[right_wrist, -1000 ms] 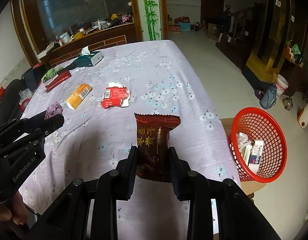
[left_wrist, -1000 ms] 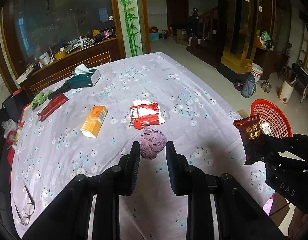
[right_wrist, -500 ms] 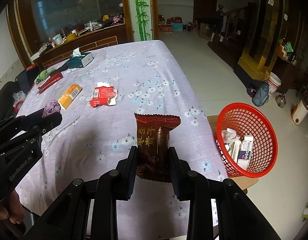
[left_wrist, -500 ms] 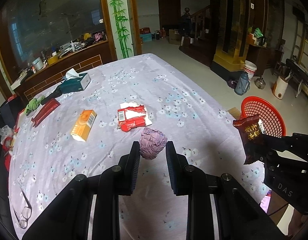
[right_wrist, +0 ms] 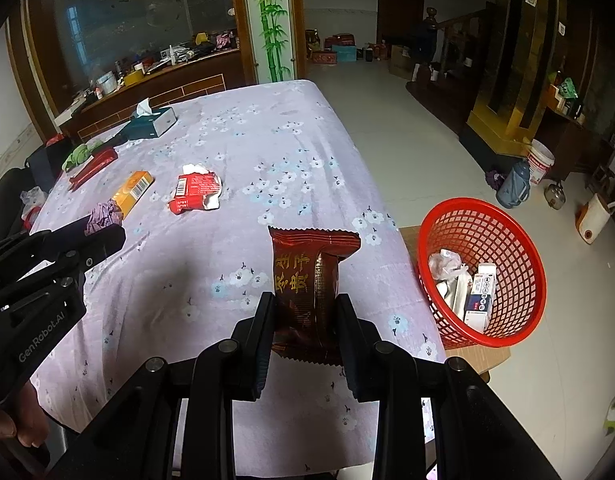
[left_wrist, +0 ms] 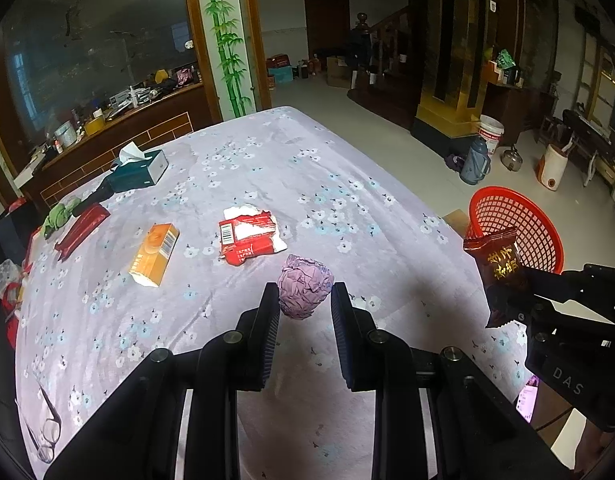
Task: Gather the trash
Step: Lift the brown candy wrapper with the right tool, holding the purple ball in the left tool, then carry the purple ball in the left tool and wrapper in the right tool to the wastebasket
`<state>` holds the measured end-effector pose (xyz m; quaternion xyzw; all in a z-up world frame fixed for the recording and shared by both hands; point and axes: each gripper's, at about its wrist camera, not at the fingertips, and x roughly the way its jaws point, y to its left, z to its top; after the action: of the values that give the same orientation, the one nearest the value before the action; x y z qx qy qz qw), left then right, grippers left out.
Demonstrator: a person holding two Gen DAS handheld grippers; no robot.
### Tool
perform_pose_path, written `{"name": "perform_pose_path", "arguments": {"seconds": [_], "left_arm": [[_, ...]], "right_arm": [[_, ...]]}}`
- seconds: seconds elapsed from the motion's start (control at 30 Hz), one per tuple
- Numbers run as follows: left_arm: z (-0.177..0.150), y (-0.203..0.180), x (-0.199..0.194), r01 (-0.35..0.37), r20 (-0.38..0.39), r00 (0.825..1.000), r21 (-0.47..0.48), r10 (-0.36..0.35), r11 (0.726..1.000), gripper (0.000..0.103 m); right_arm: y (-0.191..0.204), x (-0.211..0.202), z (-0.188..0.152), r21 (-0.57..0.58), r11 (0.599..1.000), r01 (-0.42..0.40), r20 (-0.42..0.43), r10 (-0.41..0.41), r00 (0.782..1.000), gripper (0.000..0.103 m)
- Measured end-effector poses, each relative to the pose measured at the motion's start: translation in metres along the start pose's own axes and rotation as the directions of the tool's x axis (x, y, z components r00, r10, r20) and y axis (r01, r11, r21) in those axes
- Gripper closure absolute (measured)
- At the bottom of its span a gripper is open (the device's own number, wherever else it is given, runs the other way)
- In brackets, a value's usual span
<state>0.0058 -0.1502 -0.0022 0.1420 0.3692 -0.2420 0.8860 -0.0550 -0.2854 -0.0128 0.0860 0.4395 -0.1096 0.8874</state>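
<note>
Both tongs have lifted farther off the table, left [left_wrist: 303, 300] pinching purple wad [left_wrist: 304, 290], right [right_wrist: 305, 312] pinching wrapper [right_wrist: 309, 280].

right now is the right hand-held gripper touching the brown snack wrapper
Touching. The right wrist view shows the right hand-held gripper with both fingers pressed against the brown snack wrapper.

Glossy foil wrapper [right_wrist: 307, 276]; crumpled purple paper ball [left_wrist: 304, 291]; red plastic mesh basket [right_wrist: 507, 240]; matt floral cloth [left_wrist: 267, 168].

A crumpled purple paper ball [left_wrist: 304, 291] sat pinched between two black fingers above the table. A dark red snack wrapper [right_wrist: 310, 292] with gold lettering stood upright, clamped likewise. The red mesh basket [right_wrist: 519, 280] beside the table held cartons and crumpled plastic.
</note>
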Motion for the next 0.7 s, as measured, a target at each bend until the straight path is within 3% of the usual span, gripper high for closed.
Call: {"name": "perform_pose_path", "arguments": {"seconds": [0.7], "left_arm": [[0.0029,-0.0063,0.0081,0.022,-0.002,1.000,0.014,-0.022,1.000,0.078]], "right_arm": [[-0.0052,-0.0035,0.0025,-0.015,0.998,0.061,0.027,-0.060,0.998,0.071]]}}
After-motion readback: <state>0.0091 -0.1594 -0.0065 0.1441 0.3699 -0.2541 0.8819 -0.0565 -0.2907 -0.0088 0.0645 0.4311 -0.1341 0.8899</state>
